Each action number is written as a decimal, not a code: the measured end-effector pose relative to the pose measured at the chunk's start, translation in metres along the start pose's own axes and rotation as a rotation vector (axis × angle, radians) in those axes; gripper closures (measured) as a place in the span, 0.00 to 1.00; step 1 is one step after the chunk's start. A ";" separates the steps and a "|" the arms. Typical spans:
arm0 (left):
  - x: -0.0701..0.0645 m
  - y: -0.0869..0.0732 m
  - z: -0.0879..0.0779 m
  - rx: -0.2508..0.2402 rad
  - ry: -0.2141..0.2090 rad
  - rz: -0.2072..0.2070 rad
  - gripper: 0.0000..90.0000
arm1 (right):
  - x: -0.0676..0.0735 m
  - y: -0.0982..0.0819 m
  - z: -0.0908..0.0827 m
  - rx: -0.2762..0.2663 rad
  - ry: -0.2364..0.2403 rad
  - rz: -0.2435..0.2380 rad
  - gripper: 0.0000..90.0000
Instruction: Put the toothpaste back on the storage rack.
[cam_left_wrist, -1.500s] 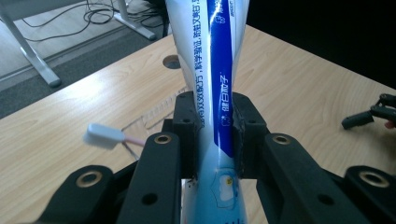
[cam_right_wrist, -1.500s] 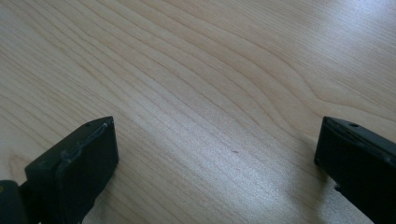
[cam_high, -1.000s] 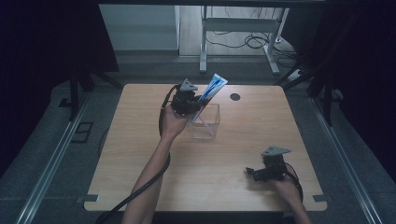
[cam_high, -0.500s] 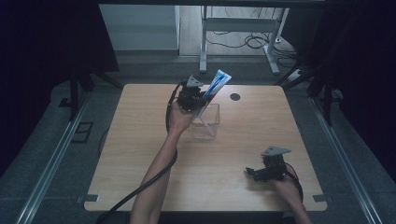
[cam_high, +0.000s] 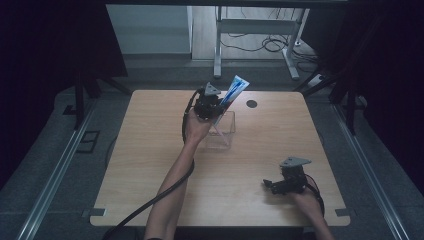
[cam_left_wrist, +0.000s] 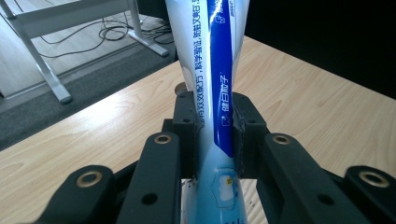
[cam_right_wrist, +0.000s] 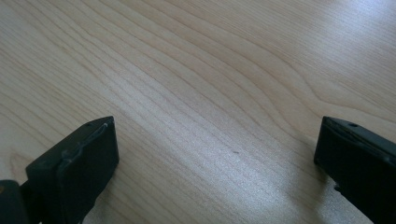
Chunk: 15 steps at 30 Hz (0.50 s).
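The left gripper (cam_high: 216, 106) is holding its jaws clamped on the blue-and-white tube (cam_high: 231, 92) above the clear box (cam_high: 223, 131) at the table's (cam_high: 150, 165) far middle, seemingly needing lowering next, while the right gripper (cam_high: 272, 185) is resting near-right, jaws apart.

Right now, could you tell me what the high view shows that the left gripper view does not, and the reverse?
The high view alone shows the clear box on the table below the left gripper, and the right gripper resting apart near the table's front edge. The left gripper view alone shows the printed lettering on the toothpaste tube and the pads pressing its sides. Both show the blue-and-white tube, the wooden tabletop and the metal frame beyond it.
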<state>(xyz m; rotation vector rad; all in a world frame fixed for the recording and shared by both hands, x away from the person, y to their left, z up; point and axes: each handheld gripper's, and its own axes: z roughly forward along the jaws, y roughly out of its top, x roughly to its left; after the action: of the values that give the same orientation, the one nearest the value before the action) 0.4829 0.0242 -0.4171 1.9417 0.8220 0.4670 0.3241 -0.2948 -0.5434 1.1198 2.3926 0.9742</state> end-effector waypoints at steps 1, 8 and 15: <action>0.000 -0.001 0.001 0.001 -0.002 -0.007 0.83 | 0.000 0.000 0.000 0.001 0.000 0.000 0.00; -0.003 -0.007 0.008 0.026 0.003 0.010 0.83 | 0.000 0.000 0.000 0.001 0.001 0.001 0.00; -0.006 -0.013 0.013 0.046 0.008 0.022 0.83 | 0.000 0.000 0.000 0.000 0.001 0.001 0.00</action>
<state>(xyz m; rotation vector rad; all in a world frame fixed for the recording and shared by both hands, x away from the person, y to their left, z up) 0.4824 0.0163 -0.4350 1.9943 0.8246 0.4730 0.3241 -0.2948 -0.5434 1.1207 2.3934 0.9746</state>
